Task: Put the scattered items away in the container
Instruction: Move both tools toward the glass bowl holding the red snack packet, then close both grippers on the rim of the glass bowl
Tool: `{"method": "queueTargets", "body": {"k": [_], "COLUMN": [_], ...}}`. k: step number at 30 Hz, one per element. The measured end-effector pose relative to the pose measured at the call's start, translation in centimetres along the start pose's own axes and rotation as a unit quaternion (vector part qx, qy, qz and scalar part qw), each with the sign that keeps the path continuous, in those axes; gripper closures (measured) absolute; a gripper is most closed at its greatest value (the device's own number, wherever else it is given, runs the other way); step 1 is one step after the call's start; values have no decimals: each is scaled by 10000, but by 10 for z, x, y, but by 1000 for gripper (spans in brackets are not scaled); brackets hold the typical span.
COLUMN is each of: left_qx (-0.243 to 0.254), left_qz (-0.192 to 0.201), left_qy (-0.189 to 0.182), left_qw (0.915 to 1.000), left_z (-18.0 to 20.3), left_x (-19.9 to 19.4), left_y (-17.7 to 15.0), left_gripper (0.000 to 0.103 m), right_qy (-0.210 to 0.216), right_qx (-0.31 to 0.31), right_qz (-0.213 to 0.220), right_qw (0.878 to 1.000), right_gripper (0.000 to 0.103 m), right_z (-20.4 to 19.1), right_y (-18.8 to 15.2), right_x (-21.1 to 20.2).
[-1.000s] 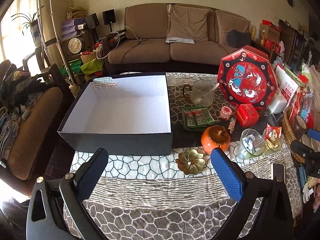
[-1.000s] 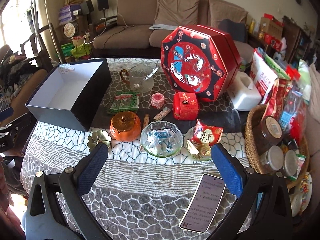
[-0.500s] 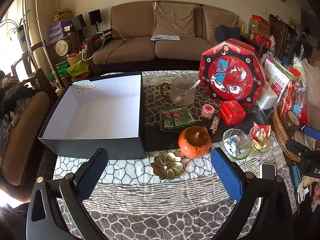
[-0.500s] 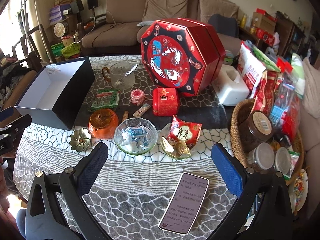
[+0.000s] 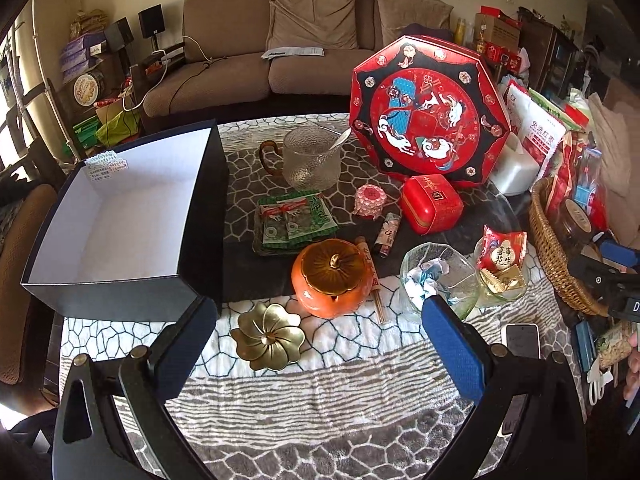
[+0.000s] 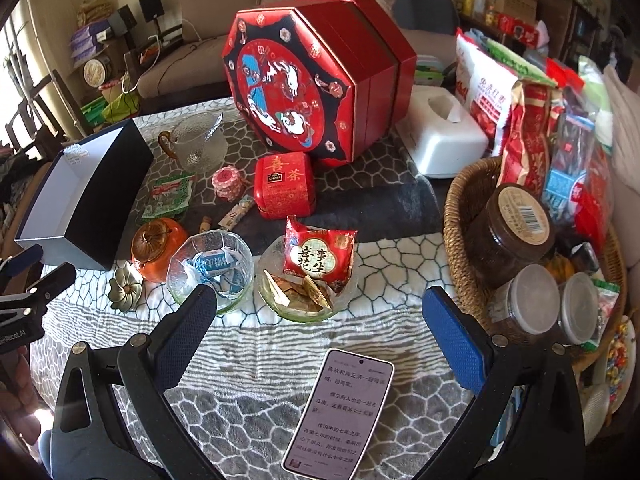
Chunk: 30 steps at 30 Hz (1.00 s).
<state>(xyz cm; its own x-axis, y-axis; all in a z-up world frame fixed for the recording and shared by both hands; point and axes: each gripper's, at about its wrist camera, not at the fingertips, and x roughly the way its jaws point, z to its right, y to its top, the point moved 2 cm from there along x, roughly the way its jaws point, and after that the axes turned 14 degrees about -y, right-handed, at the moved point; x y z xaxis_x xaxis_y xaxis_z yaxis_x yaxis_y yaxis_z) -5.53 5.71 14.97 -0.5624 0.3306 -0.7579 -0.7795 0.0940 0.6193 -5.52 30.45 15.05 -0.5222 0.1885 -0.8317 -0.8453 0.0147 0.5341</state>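
Over table, both grippers seemingly nearer.

Beside the octagonal red box, "喜茶" and "CHALI" are read on the small red tin, and "喜事花生" on the snack packet.

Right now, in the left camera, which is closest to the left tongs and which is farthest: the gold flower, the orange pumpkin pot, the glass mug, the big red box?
1. Gold flower, between the left tongs.
2. Orange pumpkin pot, just behind it.
3. Glass mug, mid-table.
4. Big red box, far right, standing on edge.
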Motion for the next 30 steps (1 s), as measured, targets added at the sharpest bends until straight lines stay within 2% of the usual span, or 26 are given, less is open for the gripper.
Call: {"method": "queueTargets", "body": {"k": [3, 6, 9, 13, 17, 19, 23, 25, 27, 30], "left_qx": [74, 118, 98, 90, 138, 214, 267, 145, 143, 316], "left_qz": [-111, -187, -226, -238, -430, -540, -461, -582, -689, -753], "left_qy": [-56, -114, -228, -464, -753, -801, -763, -830, -868, -873], "left_qw": [9999, 9997, 9994, 9986, 9961, 9951, 9957, 9947, 9937, 9928], "left_z": [9, 18, 28, 50, 75, 84, 85, 81, 82, 90], "left_x": [15, 29, 40, 55, 80, 90, 97, 107, 118, 128], "left_y": [-2, -2, 1, 11, 30, 38, 45, 47, 49, 56], "left_gripper": [0, 0, 0, 0, 0, 1, 1, 1, 10, 18], "right_qy": [-41, -31, -129, -93, 137, 238, 277, 310, 376, 500], "right_qx": [28, 155, 181, 267, 554, 626, 580, 547, 589, 682], "right_qz": [-69, -230, -336, -573, -848, -856, -882, -969, -1025, -1022], "right_qw": [10000, 9996, 9992, 9980, 9948, 9941, 9940, 9933, 9923, 9912], "right_gripper": [10, 13, 26, 30, 33, 33, 33, 47, 52, 52], "right_z": [6, 17, 26, 36, 45, 48, 47, 44, 43, 44], "right_y": [1, 0, 0, -1, -4, -4, -3, -4, -7, -11], "right_x": [14, 30, 45, 66, 84, 87, 96, 102, 106, 108]}}
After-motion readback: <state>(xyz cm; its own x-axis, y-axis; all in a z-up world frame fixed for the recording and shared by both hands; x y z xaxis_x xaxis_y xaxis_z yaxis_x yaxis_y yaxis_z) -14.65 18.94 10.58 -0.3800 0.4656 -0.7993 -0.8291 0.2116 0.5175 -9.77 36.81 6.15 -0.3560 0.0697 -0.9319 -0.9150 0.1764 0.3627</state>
